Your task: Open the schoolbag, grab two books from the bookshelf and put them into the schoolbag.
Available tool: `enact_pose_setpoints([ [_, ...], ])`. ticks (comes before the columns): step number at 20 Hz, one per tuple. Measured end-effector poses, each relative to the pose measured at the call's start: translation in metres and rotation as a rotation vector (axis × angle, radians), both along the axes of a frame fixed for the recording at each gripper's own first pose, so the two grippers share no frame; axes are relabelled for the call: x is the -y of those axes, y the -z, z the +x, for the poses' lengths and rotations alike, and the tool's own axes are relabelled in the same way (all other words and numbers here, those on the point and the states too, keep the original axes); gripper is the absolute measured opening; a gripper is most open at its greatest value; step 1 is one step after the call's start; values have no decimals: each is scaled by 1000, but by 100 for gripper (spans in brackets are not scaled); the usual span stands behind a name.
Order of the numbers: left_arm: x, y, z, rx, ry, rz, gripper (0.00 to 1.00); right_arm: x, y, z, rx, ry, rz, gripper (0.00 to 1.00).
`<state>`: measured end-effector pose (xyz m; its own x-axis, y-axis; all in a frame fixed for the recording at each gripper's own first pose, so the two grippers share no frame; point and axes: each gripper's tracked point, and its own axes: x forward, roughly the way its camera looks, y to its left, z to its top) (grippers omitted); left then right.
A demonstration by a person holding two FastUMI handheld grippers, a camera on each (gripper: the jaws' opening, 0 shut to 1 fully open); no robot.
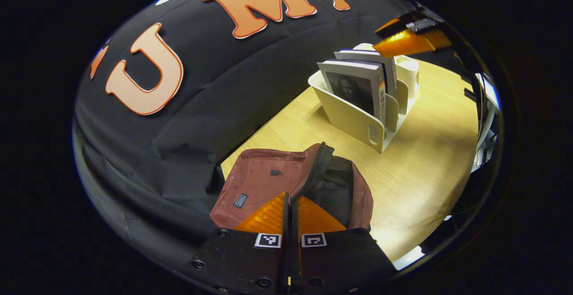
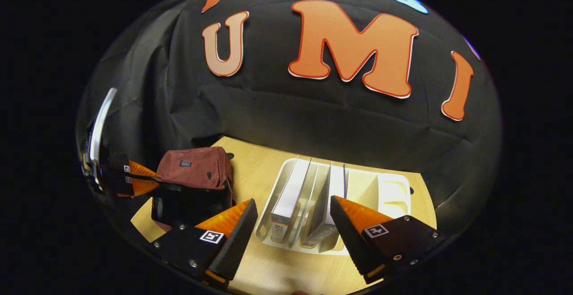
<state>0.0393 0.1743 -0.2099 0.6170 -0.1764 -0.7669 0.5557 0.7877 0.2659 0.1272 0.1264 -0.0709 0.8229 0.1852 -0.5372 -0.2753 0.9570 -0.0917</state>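
Hovering, your right gripper [image 2: 293, 223] has jaws spread wide over two books [image 2: 291, 194] in the bookshelf [image 2: 394, 194]; left gripper [image 1: 290, 203], jaws closed at the open schoolbag [image 1: 264, 181] rim, left on tabletop [image 1: 416, 169].

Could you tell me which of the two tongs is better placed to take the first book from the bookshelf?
The right tongs. They hover open above the bookshelf, their fingers either side of the two books. The left tongs are shut at the open schoolbag, away from the shelf.
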Motion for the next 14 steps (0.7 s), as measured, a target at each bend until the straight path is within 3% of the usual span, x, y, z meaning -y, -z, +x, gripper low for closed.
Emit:
enact_pose_setpoints([
  [3, -14, -8, 16, 2, -6, -49, 2, -10, 10, 18, -106, 3, 6, 97],
  [6, -8, -2, 12, 0, -11, -111, 2, -3, 20, 42, -159, 14, -104, 97],
  [12, -19, -4, 15, 21, -20, -155, 2, -9, 53, 55, -343, 7, -193, 97],
  [14, -19, -3, 12, 24, -23, -172, 3, -12, 63, 59, -416, 12, -179, 96],
])
